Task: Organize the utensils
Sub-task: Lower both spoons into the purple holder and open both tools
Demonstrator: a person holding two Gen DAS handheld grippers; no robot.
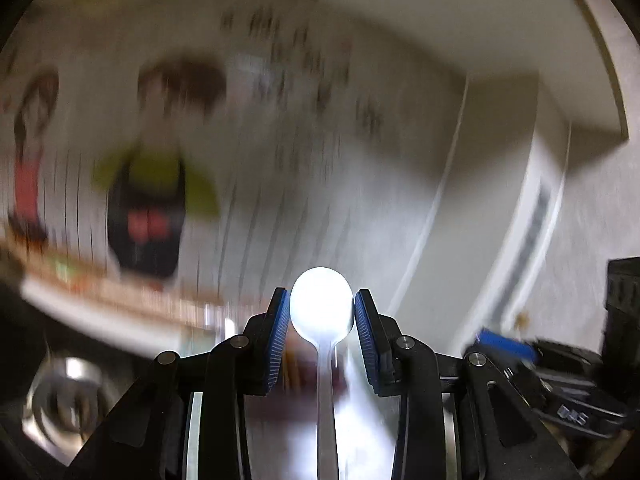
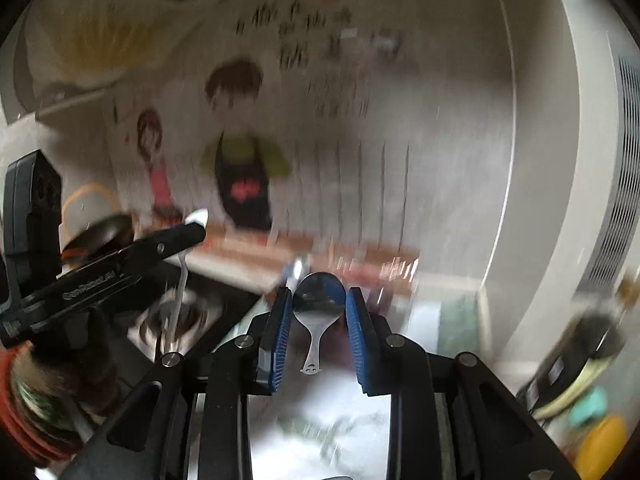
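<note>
My left gripper (image 1: 322,310) is shut on a steel spoon (image 1: 326,364). Its blue pads (image 1: 280,332) press the two sides of the bright bowl, and the handle runs back toward the camera. In the right wrist view the same gripper (image 2: 198,224) juts in from the left, the long spoon (image 2: 181,284) hanging handle-down from it. My right gripper (image 2: 319,300) is shut on a short, dark-bowled spoon (image 2: 316,312), clamped by the bowl, its stubby handle pointing back at me. Both views are blurred and both spoons are held in the air.
A wall poster (image 2: 240,168) with cartoon figures fills the back. A tall white appliance (image 2: 592,200) with vent slats stands at the right. A round metal basin (image 1: 64,388) lies low on the left. Yellow and teal items (image 2: 600,436) sit at the lower right.
</note>
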